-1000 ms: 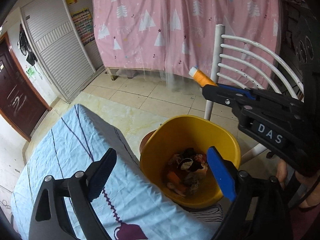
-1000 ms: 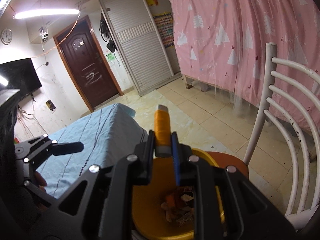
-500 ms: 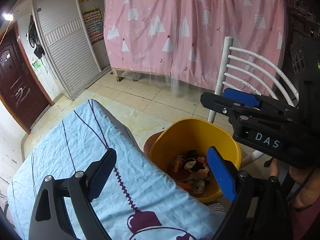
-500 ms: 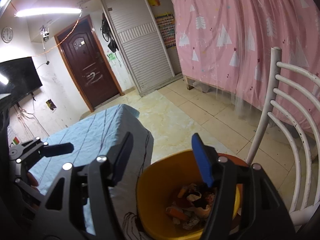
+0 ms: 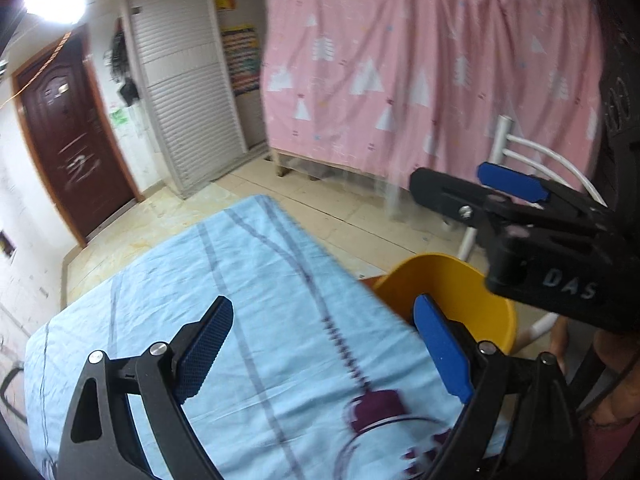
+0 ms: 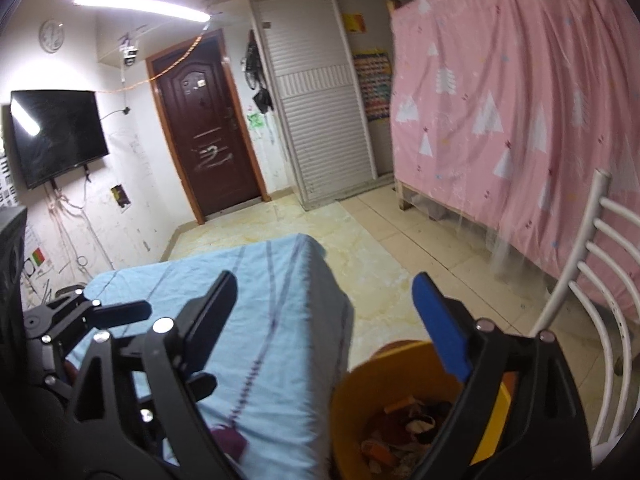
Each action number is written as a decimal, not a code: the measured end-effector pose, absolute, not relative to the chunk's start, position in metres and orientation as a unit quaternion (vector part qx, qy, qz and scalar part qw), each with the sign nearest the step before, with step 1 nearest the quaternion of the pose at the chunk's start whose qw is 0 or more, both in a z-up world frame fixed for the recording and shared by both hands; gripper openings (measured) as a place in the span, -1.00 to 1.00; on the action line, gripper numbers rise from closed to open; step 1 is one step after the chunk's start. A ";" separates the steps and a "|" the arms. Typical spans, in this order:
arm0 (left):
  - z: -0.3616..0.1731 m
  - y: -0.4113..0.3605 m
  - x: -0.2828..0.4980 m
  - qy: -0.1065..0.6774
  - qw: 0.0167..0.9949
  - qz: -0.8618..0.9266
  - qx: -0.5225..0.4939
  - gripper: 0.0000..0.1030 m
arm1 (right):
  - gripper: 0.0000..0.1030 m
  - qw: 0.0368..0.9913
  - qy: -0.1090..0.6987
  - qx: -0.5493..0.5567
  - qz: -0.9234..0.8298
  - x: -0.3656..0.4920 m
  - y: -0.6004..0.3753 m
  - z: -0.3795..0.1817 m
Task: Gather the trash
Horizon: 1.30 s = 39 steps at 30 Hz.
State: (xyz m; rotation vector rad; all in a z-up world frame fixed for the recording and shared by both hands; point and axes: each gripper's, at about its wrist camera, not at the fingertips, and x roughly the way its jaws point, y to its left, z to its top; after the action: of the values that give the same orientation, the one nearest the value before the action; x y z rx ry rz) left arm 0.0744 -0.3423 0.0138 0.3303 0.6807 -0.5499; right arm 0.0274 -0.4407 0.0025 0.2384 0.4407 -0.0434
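A yellow trash bin (image 6: 384, 380) stands beside the table and holds several scraps of trash (image 6: 404, 428); its rim also shows in the left wrist view (image 5: 452, 276). My right gripper (image 6: 324, 312) is open and empty, raised above the bin and the table edge. It also shows in the left wrist view (image 5: 464, 182). My left gripper (image 5: 320, 340) is open and empty over the blue tablecloth (image 5: 248, 300). It also shows in the right wrist view (image 6: 100, 316) at the left.
A white chair (image 6: 592, 264) stands right of the bin. A pink curtain (image 6: 520, 100) hangs behind it. A brown door (image 6: 204, 120), a shuttered wardrobe (image 6: 320, 92) and a wall TV (image 6: 56, 132) line the far wall. Tiled floor (image 6: 380, 240) lies beyond the table.
My right gripper opened and the orange spool it held dropped into the bin. Both grippers then tilted up and swung left toward the table.
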 end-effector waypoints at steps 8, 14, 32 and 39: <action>0.022 -0.276 0.086 0.301 0.926 -0.193 0.121 0.62 | 0.70 0.974 0.210 0.083 0.011 0.043 -0.385 0.016; 0.028 -0.235 0.088 0.282 0.943 -0.146 0.102 0.63 | 0.70 0.975 0.208 0.066 0.034 0.051 -0.345 0.022; 0.036 -0.134 0.080 0.264 0.962 -0.053 0.035 0.64 | 0.78 0.971 0.219 0.039 0.091 0.061 -0.278 0.021; 0.041 -0.115 0.078 0.255 0.966 -0.034 0.025 0.64 | 0.78 0.969 0.224 0.033 0.103 0.064 -0.265 0.020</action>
State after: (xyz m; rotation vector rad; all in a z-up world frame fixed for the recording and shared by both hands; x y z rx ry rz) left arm 0.0777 -0.1147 0.0406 0.0508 0.5168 -0.0687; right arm 0.0642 -0.2655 0.0203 0.0661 0.4528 0.2081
